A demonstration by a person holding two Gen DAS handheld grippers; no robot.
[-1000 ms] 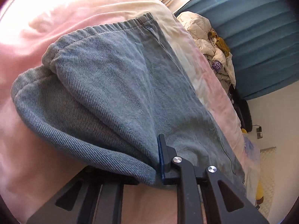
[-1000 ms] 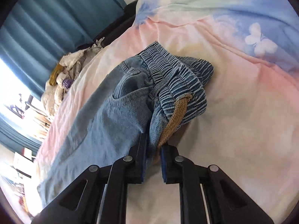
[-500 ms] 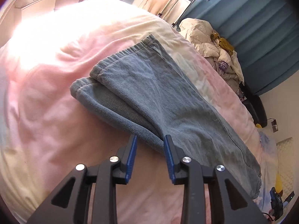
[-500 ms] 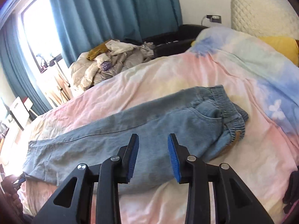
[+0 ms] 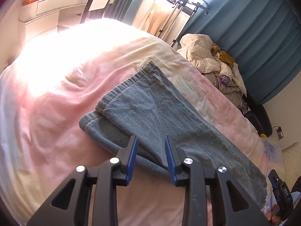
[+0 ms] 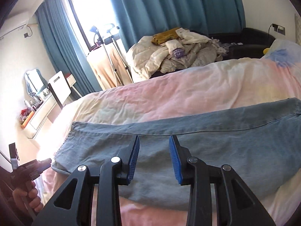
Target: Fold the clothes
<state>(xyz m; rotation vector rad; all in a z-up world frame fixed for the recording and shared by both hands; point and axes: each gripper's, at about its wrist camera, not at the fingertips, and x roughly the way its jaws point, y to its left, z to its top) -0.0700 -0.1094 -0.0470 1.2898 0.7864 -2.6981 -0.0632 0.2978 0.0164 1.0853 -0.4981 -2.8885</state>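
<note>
At the far left, a white dressing table [image 6: 40,115] with a small wavy-edged mirror [image 6: 35,81] stands against the wall, cluttered with small bottles. Next to it, teal pleated curtains [image 6: 169,9] frame a bright window, and a black garment steamer stand [image 6: 111,52] rises in front of the glass. A heap of cream quilted bedding and loose clothes [image 6: 175,54] sits beyond the bed, a mustard-yellow garment on top.

The bed's pink, cream and blue tie-dye duvet [image 6: 188,94] fills the middle of the room. On it lies the pair of faded blue denim trousers [image 6: 216,137], folded lengthwise so one leg rests on the other, stretched flat across the duvet. The gathered hem cuffs [image 5: 124,86] lie toward the sunlit foot end; the waist end runs off toward the pillow side.

The left gripper [image 5: 151,158], black with blue ribbed pads, hovers over the near edge of the trouser legs close to the cuffs, its jaws spread wide with nothing between them. The right gripper [image 6: 154,156] hangs above the middle of the trousers, likewise parted wide and empty. From the right gripper's camera, the person's hand [image 6: 26,197] shows at the lower left, wrapped around the other gripper's handle.
</note>
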